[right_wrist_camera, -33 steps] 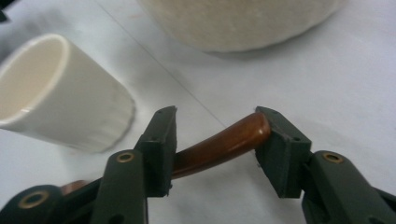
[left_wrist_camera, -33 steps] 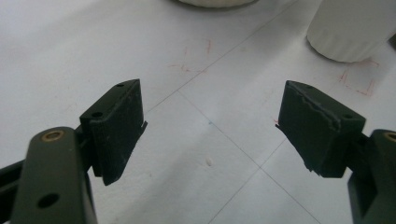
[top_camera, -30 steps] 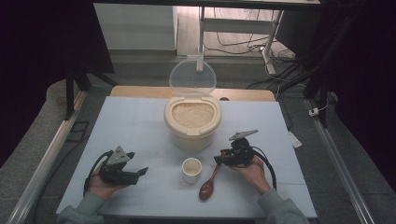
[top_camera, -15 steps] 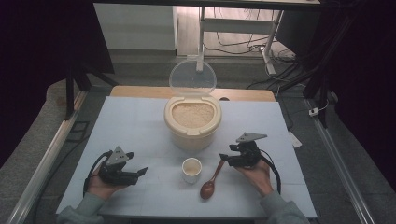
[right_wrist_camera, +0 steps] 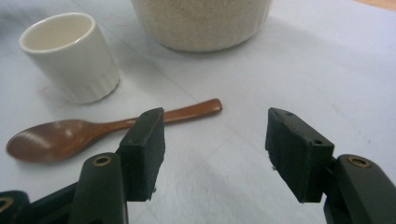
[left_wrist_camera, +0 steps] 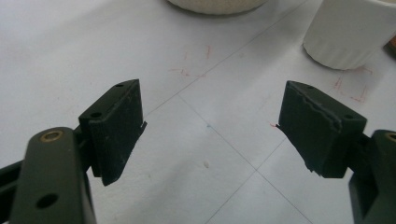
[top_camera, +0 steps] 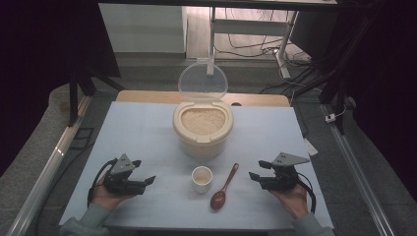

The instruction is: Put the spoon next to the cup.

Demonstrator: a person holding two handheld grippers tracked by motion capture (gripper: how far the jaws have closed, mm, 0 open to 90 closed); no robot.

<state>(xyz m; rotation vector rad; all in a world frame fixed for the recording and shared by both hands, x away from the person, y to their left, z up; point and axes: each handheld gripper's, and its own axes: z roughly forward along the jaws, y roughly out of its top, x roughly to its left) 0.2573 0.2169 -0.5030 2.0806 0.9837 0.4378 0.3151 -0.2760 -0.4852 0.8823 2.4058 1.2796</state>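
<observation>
Both grippers are standing open w/ nothing between the jaws. Right gripper [top_camera: 254, 170] is sitting at approx. 4 o'clock of the table [top_camera: 128, 132], jaws wide apart; they have just been opening, and no thing is held. Left gripper [top_camera: 144, 172] is resting at approx. 8 o'clock, jaws also spread, only bare table surface between them.

Going outward: wooden spoon [top_camera: 222, 189] is lying flat on the table near 6 o'clock, just beside the small white cup [top_camera: 201, 179], at the cup's 3 o'clock side, not touching the right gripper. In the right gripper view the spoon [right_wrist_camera: 93, 130] is lying past the jaw tips, apart from them. Rice container [top_camera: 202, 127] is standing near the centre, lid [top_camera: 202, 83] tipped up at its 12 o'clock side, rice filling it nearly to the rim.

My judgement: the scooping work is looking either finished or not begun; spoon is put down, both hands are free.

Hard to see: inside of the cup is too small and pale in the high view, so I cannot tell if rice is in it. Spoon bowl seems empty in the right gripper view. Container is cut off at the top in both gripper views.
</observation>
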